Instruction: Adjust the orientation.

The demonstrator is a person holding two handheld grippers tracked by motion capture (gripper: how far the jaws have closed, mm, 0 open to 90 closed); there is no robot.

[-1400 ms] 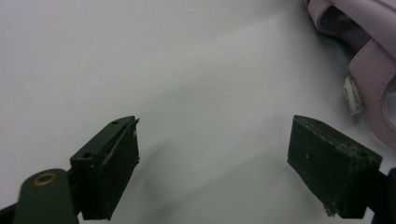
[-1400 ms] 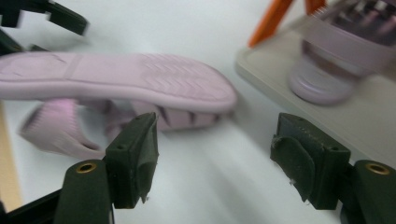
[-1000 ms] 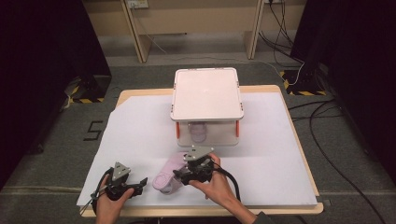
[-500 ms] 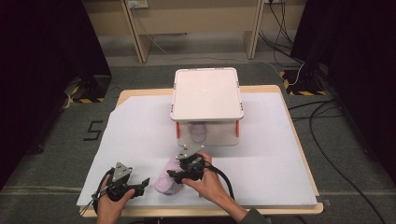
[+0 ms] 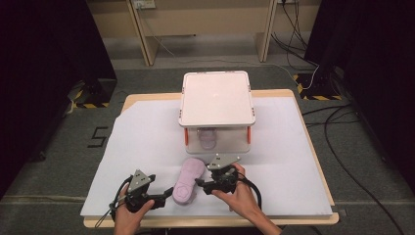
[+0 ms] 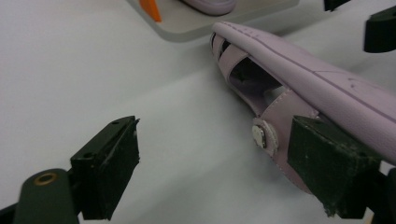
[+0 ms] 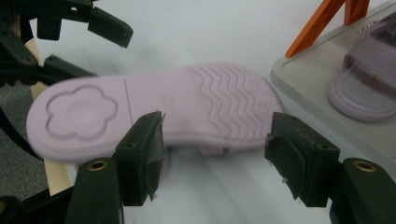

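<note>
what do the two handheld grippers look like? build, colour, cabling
Both the left gripper and right gripper are black, each topped by a grey three-cornered plate. The jaws are blocky black pads with brass-coloured rivets. A black cable trails from each. No sleeves visible.

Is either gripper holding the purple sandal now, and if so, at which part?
Nothing is held. Both the left gripper and the right gripper have open jaws beside the upside-down sandal.

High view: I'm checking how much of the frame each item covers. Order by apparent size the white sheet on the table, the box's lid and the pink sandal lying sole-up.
1. White sheet, by far largest.
2. Box lid.
3. Sole-up sandal, smallest.
</note>
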